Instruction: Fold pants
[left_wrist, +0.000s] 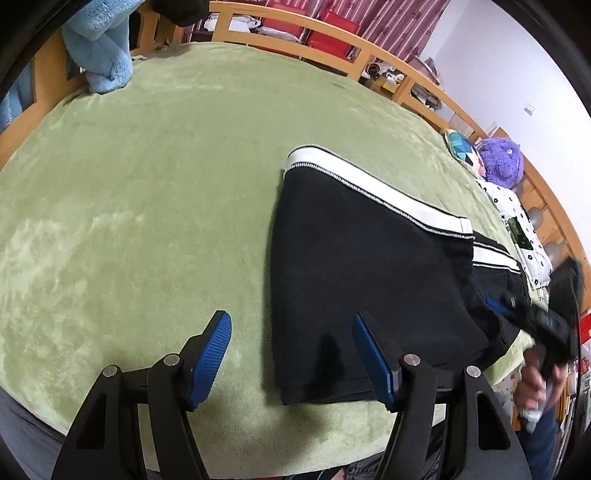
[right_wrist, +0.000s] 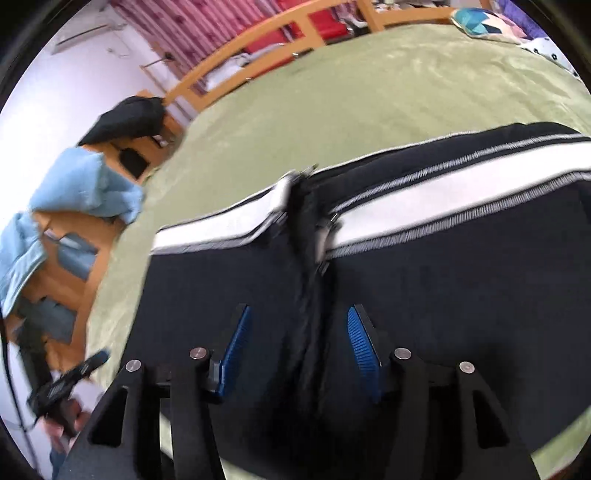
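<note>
Black pants (left_wrist: 369, 280) with a white side stripe lie folded on the green bed cover (left_wrist: 147, 184). My left gripper (left_wrist: 291, 354) is open and empty, low over the near left edge of the pants; its right finger is over the cloth. The right wrist view shows the pants (right_wrist: 443, 288) close up, with a raised fold ridge down the middle. My right gripper (right_wrist: 299, 347) is open, its fingers on either side of that ridge, holding nothing. The right gripper also shows in the left wrist view (left_wrist: 546, 325) at the pants' right end.
A wooden bed rail (left_wrist: 332, 48) runs around the far side. A light blue towel (left_wrist: 99, 55) hangs over it at the left. A purple plush toy (left_wrist: 502, 162) and a patterned pillow (left_wrist: 517, 229) lie at the right end.
</note>
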